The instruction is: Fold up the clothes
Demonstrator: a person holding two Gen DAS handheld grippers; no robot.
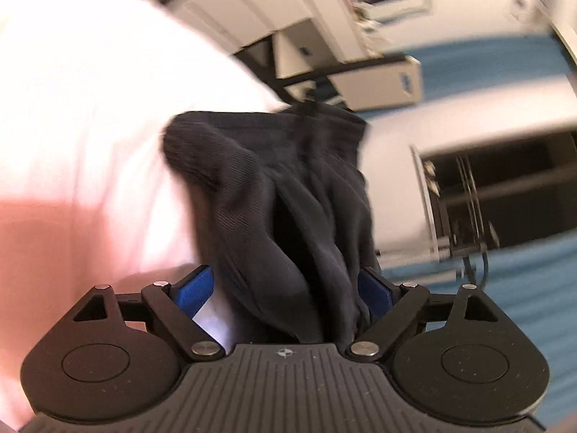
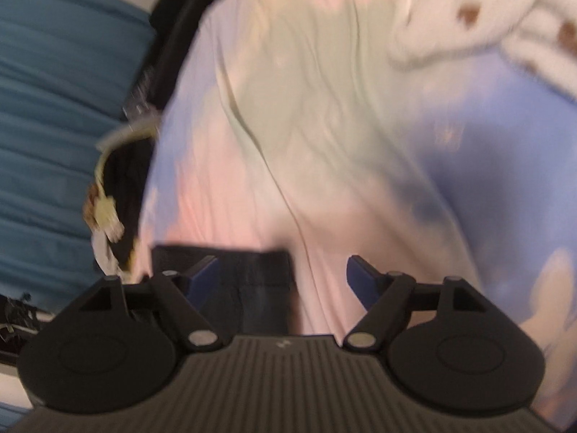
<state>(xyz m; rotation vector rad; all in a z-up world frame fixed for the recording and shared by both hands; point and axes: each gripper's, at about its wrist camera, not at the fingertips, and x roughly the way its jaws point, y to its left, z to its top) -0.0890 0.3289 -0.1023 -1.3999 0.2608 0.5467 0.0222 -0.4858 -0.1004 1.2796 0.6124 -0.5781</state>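
Note:
A dark navy garment [image 1: 281, 198] hangs bunched and creased in the left wrist view. Its lower end lies between the spread blue pads [image 1: 196, 285] of my left gripper [image 1: 285, 283], with a gap showing at the left pad, so the gripper is open. In the right wrist view a flat dark piece of the same cloth [image 2: 259, 281] lies between the fingers of my right gripper [image 2: 283, 278]. It sits by the left pad [image 2: 203, 278] and well clear of the right one, so this gripper is open too. Both views are blurred.
A pastel sheet of pink, green and blue [image 2: 324, 126] spreads under the right gripper; it looks pale pink [image 1: 90, 108] in the left view. White fluffy fabric with brown spots [image 2: 487, 18] lies top right. Blue floor [image 2: 54, 126], a dark cabinet [image 1: 505, 195] and white furniture [image 1: 288, 18] surround it.

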